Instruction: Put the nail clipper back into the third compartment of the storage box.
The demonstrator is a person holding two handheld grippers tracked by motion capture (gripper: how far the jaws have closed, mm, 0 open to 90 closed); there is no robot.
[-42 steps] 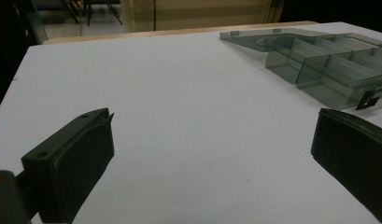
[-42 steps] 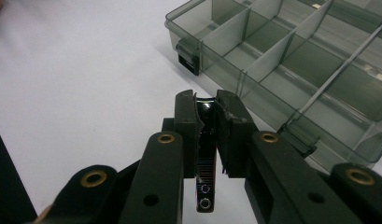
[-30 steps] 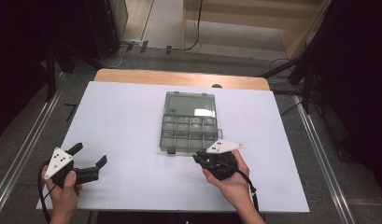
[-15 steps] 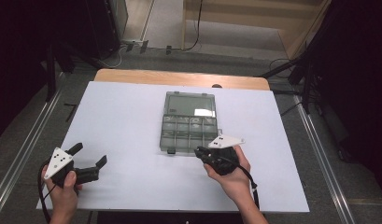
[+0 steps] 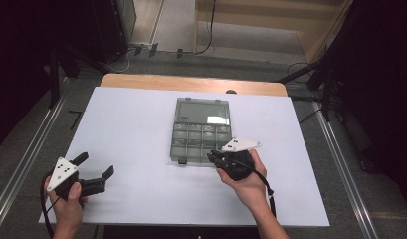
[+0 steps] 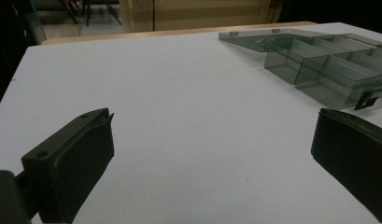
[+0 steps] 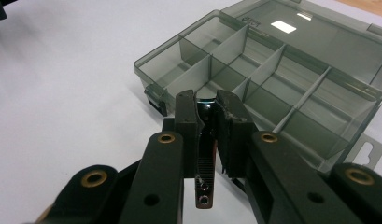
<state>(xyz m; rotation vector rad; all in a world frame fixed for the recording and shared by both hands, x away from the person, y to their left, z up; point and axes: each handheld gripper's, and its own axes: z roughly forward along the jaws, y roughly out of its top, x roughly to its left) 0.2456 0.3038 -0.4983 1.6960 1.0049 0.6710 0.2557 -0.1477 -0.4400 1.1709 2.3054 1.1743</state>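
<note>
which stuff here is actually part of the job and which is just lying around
In the job:
- right gripper, shut on a small metal tool, right at the box's near edge
- open, empty compartment box

Just about:
- left gripper, open, holding nothing, off to the side of the white table
- cables on the floor beyond the table

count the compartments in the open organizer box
8 in the organizer box, two rows of four: the near row by the right gripper, the far row beside the open lid. Jaws may hide part of one.
</note>
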